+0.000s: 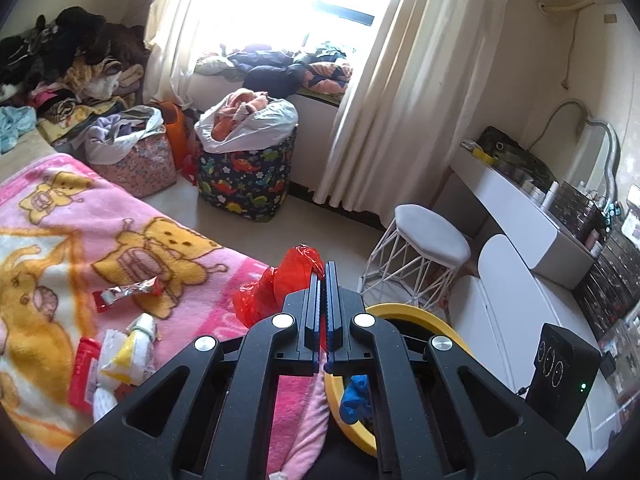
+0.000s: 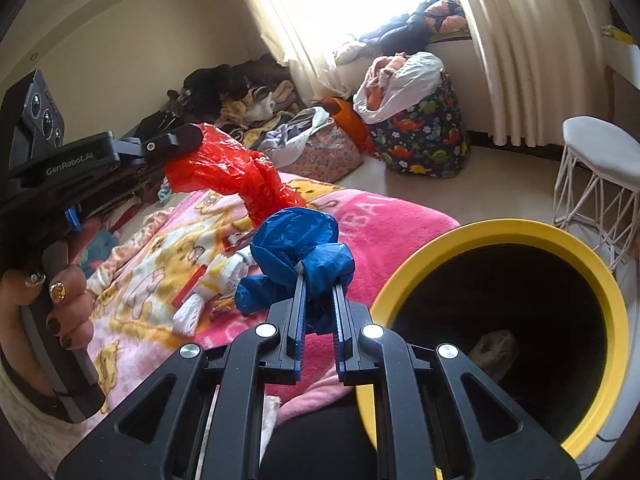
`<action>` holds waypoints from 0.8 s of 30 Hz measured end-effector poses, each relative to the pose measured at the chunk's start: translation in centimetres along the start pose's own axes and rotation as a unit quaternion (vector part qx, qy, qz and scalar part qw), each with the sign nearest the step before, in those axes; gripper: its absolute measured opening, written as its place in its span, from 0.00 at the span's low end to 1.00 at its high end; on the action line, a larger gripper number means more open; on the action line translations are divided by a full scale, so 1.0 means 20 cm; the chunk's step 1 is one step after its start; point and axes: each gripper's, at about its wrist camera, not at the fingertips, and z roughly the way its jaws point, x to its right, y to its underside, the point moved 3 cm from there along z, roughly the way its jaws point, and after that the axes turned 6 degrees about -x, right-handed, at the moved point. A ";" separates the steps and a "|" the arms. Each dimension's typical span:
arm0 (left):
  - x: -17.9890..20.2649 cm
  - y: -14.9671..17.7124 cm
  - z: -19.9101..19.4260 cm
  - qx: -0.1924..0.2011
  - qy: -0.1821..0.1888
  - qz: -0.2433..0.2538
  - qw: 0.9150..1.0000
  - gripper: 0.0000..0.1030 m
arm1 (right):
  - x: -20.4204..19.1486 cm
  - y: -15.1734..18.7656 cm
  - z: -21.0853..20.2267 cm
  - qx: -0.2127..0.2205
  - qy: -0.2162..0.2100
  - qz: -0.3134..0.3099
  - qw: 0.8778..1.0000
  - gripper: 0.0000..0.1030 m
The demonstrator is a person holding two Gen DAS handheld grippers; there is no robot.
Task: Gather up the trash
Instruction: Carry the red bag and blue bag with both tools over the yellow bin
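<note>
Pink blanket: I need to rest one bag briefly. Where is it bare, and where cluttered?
The pink blanket is bare along its plain pink end, between the yellow bin and the bear pattern. The wrappers crowd the patterned part. Floor between the dinosaur basket and white stool is also bare.

I see the bin [image 2: 500, 236] right of the bed [image 2: 384, 220], with the stool [image 2: 600, 152] behind it. Wrappers [image 1: 120, 344] lie on the blanket [image 1: 132, 216]. Beyond the bed's foot two baskets [image 1: 248, 176] stand on the floor [image 1: 332, 224], under the window ledge [image 1: 280, 64]. One bag [image 2: 296, 248] hangs just left of the bin's rim.
</note>
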 end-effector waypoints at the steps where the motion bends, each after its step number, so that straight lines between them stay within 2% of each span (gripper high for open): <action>1: 0.01 0.00 0.00 0.000 0.001 0.002 1.000 0.00 | 0.01 0.00 -0.01 0.002 0.002 0.001 1.000 0.11; 24: 0.26 0.06 0.11 -0.024 0.037 0.042 0.998 0.00 | 0.26 0.02 -0.18 0.036 0.045 0.059 0.997 0.11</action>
